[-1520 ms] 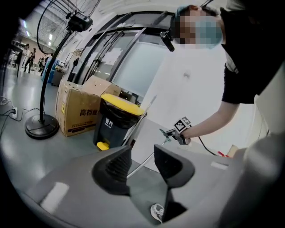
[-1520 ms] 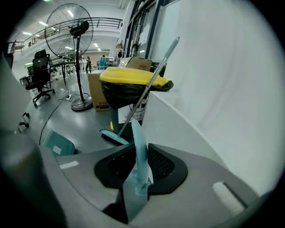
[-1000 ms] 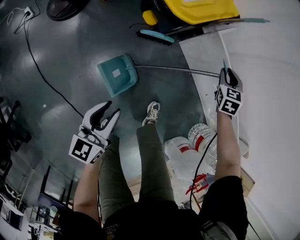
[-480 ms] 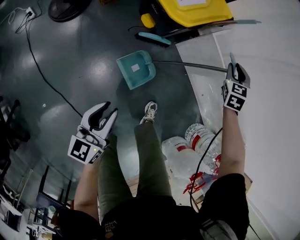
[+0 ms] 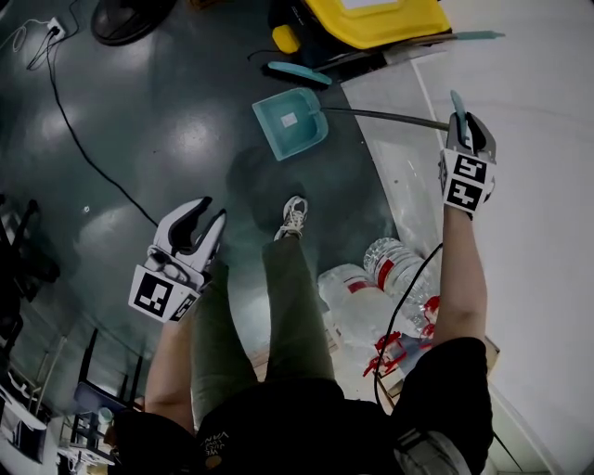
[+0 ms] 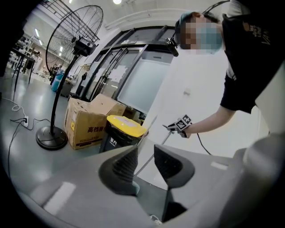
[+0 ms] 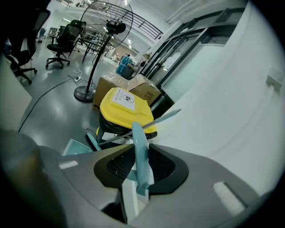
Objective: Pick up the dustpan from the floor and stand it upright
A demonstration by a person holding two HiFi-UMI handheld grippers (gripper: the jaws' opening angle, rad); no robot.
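Head view: right tool (image 5: 461, 128), two o'clock, clamps the dustpan (image 5: 290, 122) by its handle; left tool (image 5: 210, 211), eight o'clock, stands apart, empty.

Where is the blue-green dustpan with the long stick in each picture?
Head view: the teal plastic dustpan sits top centre, its long metal handle running right.
Left gripper view: its thin handle shows in the gap between the fingers.
Right gripper view: its teal grip is clamped between the fingers; pan lower left.
Shared landmark: the yellow-lidded bin.
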